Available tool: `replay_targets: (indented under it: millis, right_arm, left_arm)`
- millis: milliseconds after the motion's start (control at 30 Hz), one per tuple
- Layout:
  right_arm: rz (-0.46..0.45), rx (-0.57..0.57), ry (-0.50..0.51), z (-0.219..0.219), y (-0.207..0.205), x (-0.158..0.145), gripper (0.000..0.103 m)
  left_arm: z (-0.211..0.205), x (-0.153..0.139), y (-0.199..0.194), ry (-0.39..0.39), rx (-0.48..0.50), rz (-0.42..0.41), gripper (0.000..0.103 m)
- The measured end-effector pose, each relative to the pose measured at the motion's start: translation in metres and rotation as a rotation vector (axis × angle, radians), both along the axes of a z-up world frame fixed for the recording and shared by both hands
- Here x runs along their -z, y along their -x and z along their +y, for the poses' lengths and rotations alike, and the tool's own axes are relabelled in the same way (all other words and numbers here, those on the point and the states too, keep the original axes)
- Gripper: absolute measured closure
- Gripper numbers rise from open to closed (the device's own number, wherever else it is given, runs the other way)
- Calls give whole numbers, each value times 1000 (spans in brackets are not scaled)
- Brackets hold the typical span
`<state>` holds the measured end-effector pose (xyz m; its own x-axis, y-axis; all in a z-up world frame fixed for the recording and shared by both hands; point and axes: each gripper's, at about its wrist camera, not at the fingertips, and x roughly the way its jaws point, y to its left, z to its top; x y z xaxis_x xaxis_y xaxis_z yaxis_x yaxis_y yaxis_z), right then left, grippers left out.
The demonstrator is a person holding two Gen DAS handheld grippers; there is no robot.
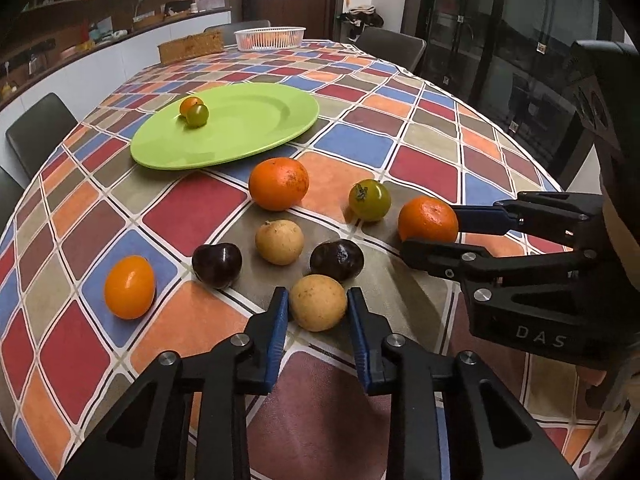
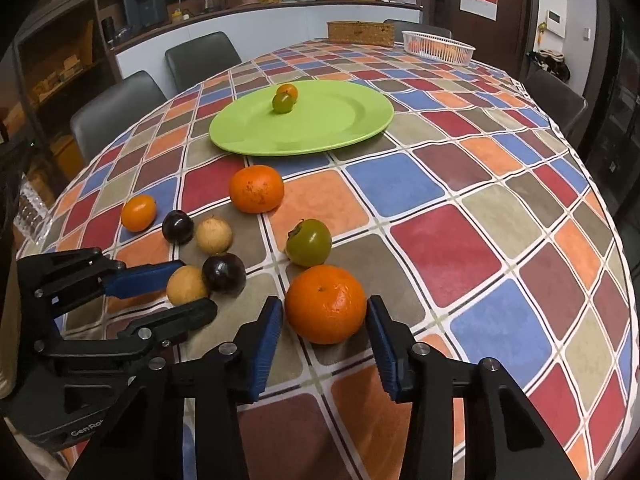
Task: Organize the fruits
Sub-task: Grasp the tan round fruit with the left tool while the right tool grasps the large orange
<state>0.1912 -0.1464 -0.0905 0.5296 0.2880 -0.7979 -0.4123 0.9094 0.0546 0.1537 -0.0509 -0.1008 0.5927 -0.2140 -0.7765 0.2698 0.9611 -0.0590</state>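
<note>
The green plate at twelve o'clock holds two small fruits. The left gripper pinches a round tan fruit; the right gripper brackets a dimpled mandarin, contact unclear.

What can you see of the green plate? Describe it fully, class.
The green plate is round, shallow and glossy lime, plastic-looking, with a broad rim. It lies flat on the checked tablecloth, beyond the loose fruit. Two small fruits sit touching on it: a small orange one behind a greenish one. Neither gripper is near it.
</note>
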Motion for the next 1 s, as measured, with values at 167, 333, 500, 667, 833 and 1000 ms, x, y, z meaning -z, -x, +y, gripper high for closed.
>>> replay_targets:
  millis: [167,333,500,667,833,1000]
  right_arm:
    - [-2,6,-3,-1,1,0,61]
    - [-5,6,-15,-1,5,-3,61]
    - [-25,6,-24,0,12,-13,61]
    - [-64,4,-32,3,18,-30,61]
    - [-112,-2,-48,7,24,-50,61]
    - [-148,-5,-57,14,21,-65,61]
  left_arm:
    - [1,-3,3,8,1,-11,74]
    - [3,-13,8,12,-3,-40,74]
    - [7,-24,13,22,-11,-64,74]
    - [12,-39,20,34,-21,-103,74]
    - [17,-56,24,32,-30,-150,74]
    - [23,-71,21,17,-40,-194,74]
